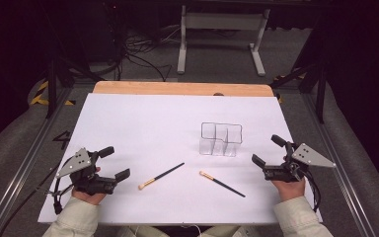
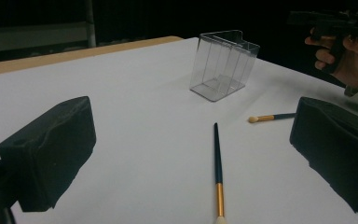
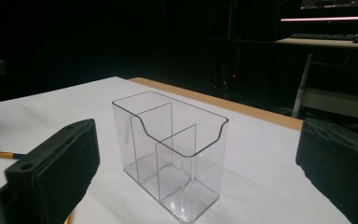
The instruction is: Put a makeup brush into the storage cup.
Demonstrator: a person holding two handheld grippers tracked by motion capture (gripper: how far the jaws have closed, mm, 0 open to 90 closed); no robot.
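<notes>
Two brushes (image 1: 161, 176) (image 1: 222, 183) lie btwn both wide-open tools (image 1: 114, 163) (image 1: 268, 150), untouched.

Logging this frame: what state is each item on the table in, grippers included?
Clear organizer: upright, empty, all compartments bare.
Left brush: lying flat on the white sheet, bristle end toward the person, untouched.
Right brush: lying flat, bristle end pointing toward the left brush, untouched.
Left gripper: open, holding nothing, apart from both brushes.
Right gripper: open, holding nothing, beside the organizer without touching it.
</notes>
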